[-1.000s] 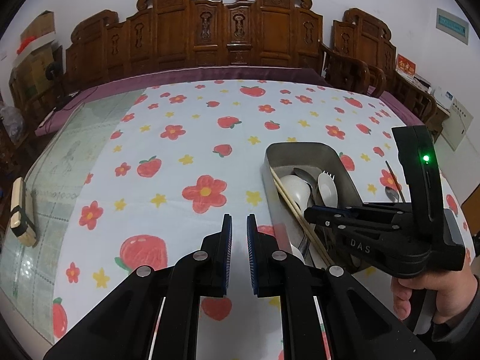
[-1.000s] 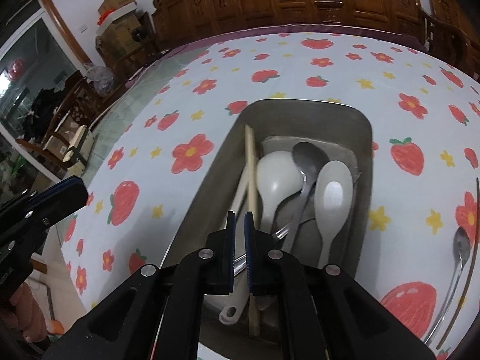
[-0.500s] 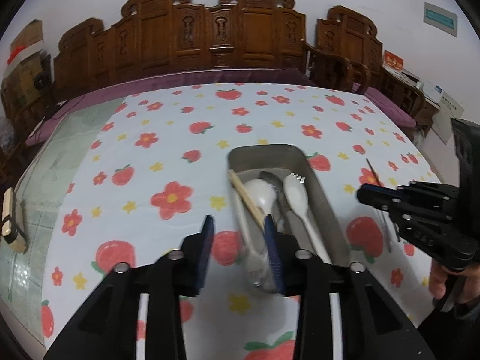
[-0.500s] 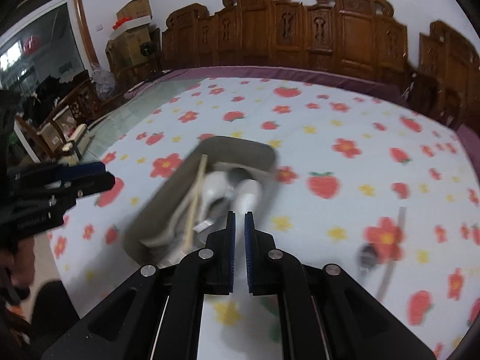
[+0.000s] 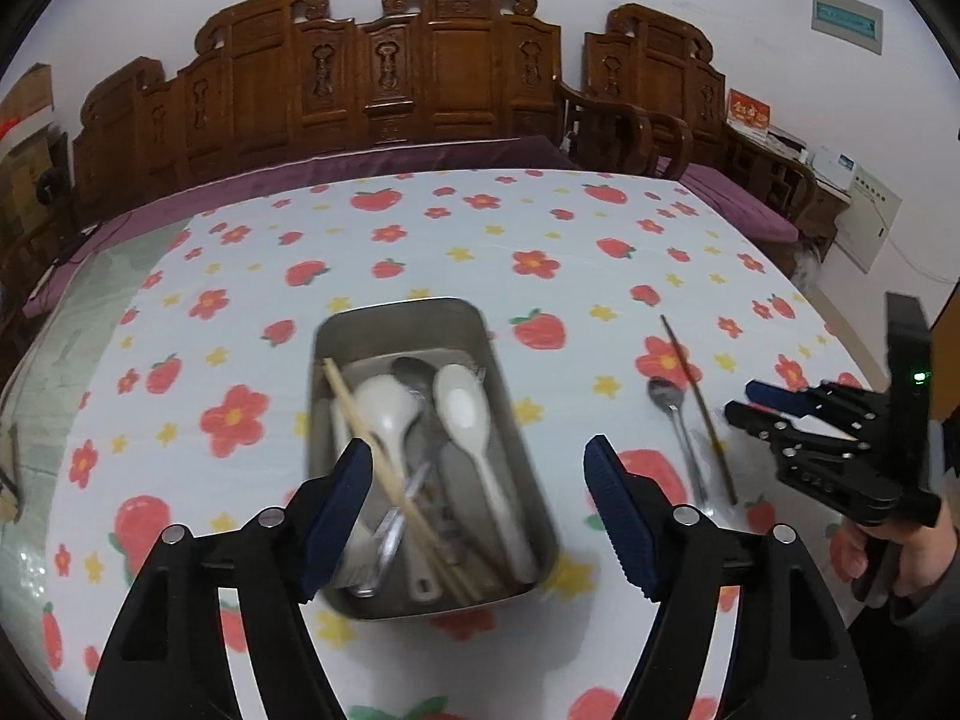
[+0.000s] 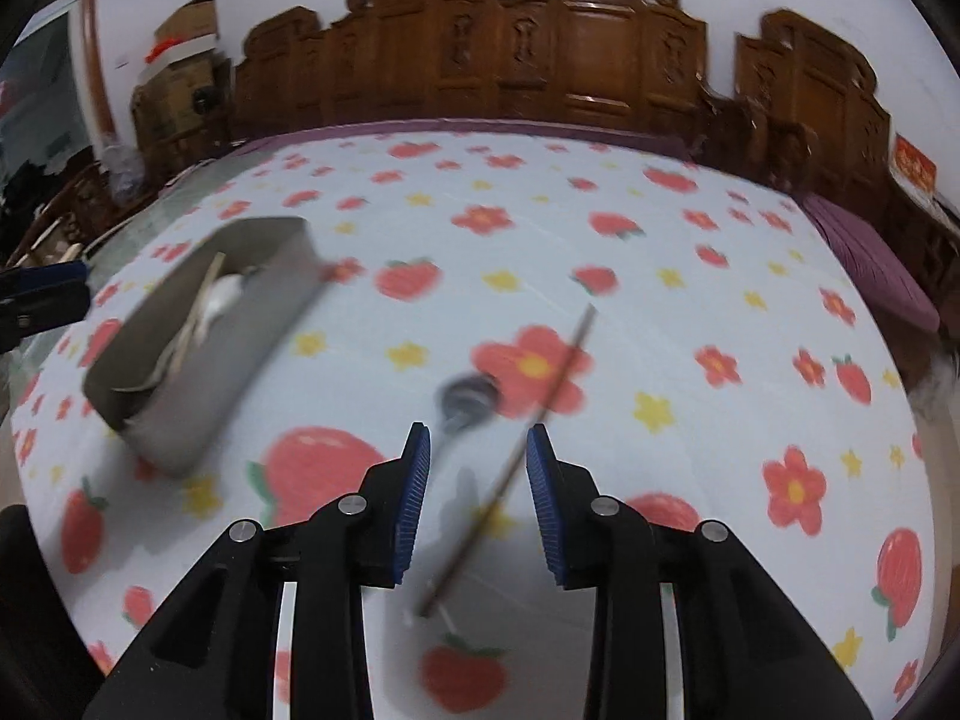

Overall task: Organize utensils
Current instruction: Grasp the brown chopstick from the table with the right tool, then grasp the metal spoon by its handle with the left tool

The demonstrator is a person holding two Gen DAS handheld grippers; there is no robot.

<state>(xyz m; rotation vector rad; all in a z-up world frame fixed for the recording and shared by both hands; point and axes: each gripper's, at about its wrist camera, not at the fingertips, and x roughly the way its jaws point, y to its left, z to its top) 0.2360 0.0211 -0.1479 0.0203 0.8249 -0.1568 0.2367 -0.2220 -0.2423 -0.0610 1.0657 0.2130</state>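
A metal tray (image 5: 522, 498) holds white spoons, metal cutlery and wooden chopsticks (image 5: 396, 480). My left gripper (image 5: 480, 474) is open wide and empty, hovering above the tray's near end. A metal spoon (image 5: 678, 420) and a single chopstick (image 5: 696, 408) lie on the cloth right of the tray. My right gripper (image 6: 478, 468) is open and empty, just above that spoon (image 6: 468, 396) and chopstick (image 6: 516, 462). The tray also shows in the right wrist view (image 6: 192, 420) at the left. The right gripper shows in the left wrist view (image 5: 750, 402).
The table carries a white cloth (image 5: 420, 252) with strawberry and flower prints. Carved wooden chairs (image 5: 432, 72) line the far side. A purple cushion (image 6: 870, 264) lies at the far right edge.
Both grippers have opened from shut. The right gripper swung right, away from the tray, to over the loose spoon and chopstick. The left gripper moved to over the tray.
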